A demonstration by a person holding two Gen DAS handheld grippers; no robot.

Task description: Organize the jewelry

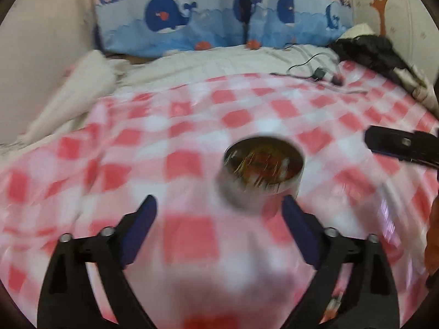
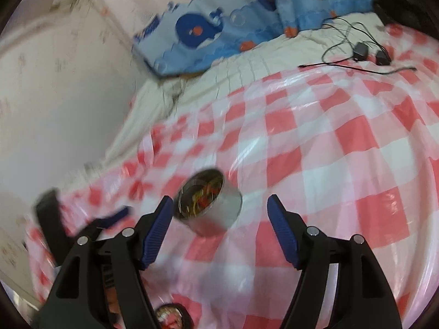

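A round metal tin (image 1: pixel 263 171) holding gold and red jewelry stands on the red-and-white checked cloth (image 1: pixel 192 126). My left gripper (image 1: pixel 219 211) is open and empty, just short of the tin, which sits ahead toward its right finger. In the right wrist view the same tin (image 2: pixel 210 203) sits just ahead of my open, empty right gripper (image 2: pixel 221 205), close to its left finger. The right gripper shows in the left wrist view (image 1: pixel 403 146) at the right edge. The left gripper shows blurred in the right wrist view (image 2: pixel 82 222) at the left.
A black cable with an adapter (image 2: pixel 359 49) lies at the far edge of the cloth. A blue whale-print curtain (image 1: pixel 219 19) hangs behind the bed. Dark clothing (image 1: pixel 370 49) lies at the far right. A round lid-like object (image 2: pixel 170 315) shows at the bottom of the right wrist view.
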